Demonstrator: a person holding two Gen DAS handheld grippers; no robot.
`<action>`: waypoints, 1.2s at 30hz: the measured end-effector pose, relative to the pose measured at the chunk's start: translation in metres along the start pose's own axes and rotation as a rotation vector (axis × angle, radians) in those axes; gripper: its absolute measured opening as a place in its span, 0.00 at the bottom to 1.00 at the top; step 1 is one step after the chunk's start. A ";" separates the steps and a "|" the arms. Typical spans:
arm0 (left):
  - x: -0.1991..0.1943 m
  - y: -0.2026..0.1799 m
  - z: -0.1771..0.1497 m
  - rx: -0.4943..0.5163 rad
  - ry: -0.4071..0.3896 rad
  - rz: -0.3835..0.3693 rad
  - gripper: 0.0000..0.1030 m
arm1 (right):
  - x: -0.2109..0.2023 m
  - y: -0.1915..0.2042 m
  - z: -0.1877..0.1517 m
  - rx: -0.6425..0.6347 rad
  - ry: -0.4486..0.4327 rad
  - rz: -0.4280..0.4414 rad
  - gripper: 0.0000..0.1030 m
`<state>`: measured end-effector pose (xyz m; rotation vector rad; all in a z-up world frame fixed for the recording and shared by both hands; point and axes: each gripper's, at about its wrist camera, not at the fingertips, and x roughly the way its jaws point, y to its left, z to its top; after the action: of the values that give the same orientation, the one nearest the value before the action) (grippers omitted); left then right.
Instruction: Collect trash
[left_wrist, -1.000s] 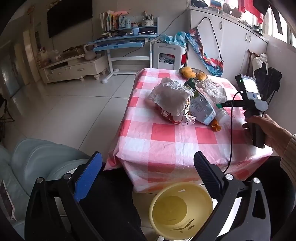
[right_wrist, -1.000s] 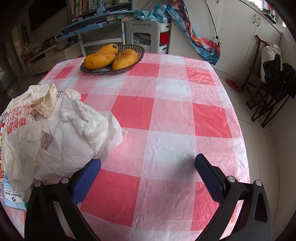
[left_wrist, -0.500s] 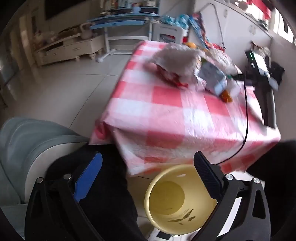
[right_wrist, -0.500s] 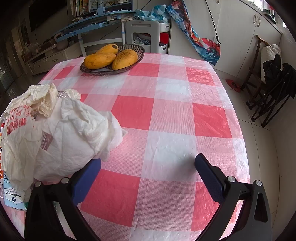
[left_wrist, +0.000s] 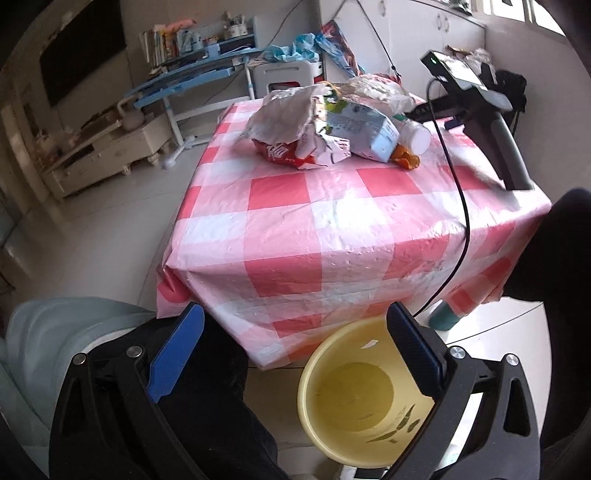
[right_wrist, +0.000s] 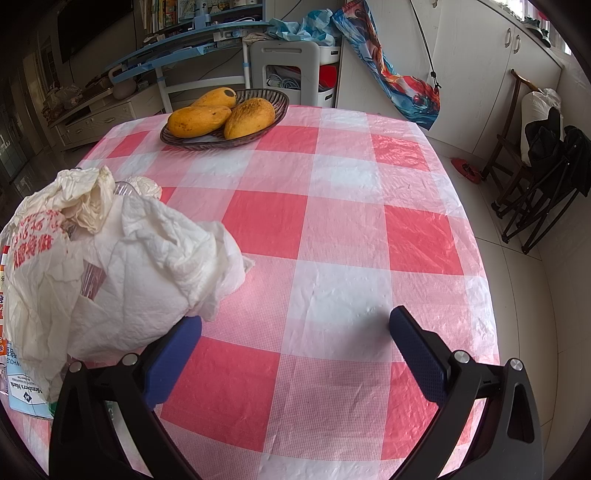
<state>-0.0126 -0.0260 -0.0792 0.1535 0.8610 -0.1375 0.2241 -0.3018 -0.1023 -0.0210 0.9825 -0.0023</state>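
A heap of trash lies on the red-checked table (left_wrist: 332, 229): crumpled white paper (left_wrist: 284, 110), a red wrapper (left_wrist: 280, 153), a carton (left_wrist: 362, 129), a white bottle (left_wrist: 415, 136) and an orange scrap (left_wrist: 404, 158). A yellow bin (left_wrist: 354, 398) stands on the floor below the table's near edge. My left gripper (left_wrist: 295, 350) is open and empty, held low before the table, above the bin. My right gripper (right_wrist: 295, 350) is open and empty over the tablecloth (right_wrist: 332, 258), with a crumpled white bag (right_wrist: 122, 273) touching its left finger. The right gripper's handle (left_wrist: 491, 122) shows beside the heap.
A dark basket with three mangoes (right_wrist: 221, 118) sits at the table's far side. A grey cushioned seat (left_wrist: 55, 332) is at the lower left. A folded black chair (right_wrist: 543, 177) stands right of the table. A blue desk (left_wrist: 192, 77) and white stool (right_wrist: 288, 62) stand behind.
My left gripper swung down toward the bin, then tilted back up so that the table top and trash heap fill more of its view. The right gripper has not moved.
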 end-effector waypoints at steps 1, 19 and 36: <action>0.001 0.003 0.000 -0.018 0.003 -0.010 0.93 | 0.000 0.000 0.000 0.000 0.000 0.000 0.94; 0.002 0.000 0.000 -0.066 0.005 -0.004 0.93 | 0.000 0.000 0.000 0.000 0.000 0.000 0.94; -0.002 -0.003 0.004 -0.041 -0.019 0.070 0.93 | 0.000 0.000 0.000 0.000 0.000 0.000 0.94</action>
<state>-0.0117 -0.0290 -0.0755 0.1441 0.8377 -0.0554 0.2240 -0.3019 -0.1022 -0.0210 0.9827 -0.0025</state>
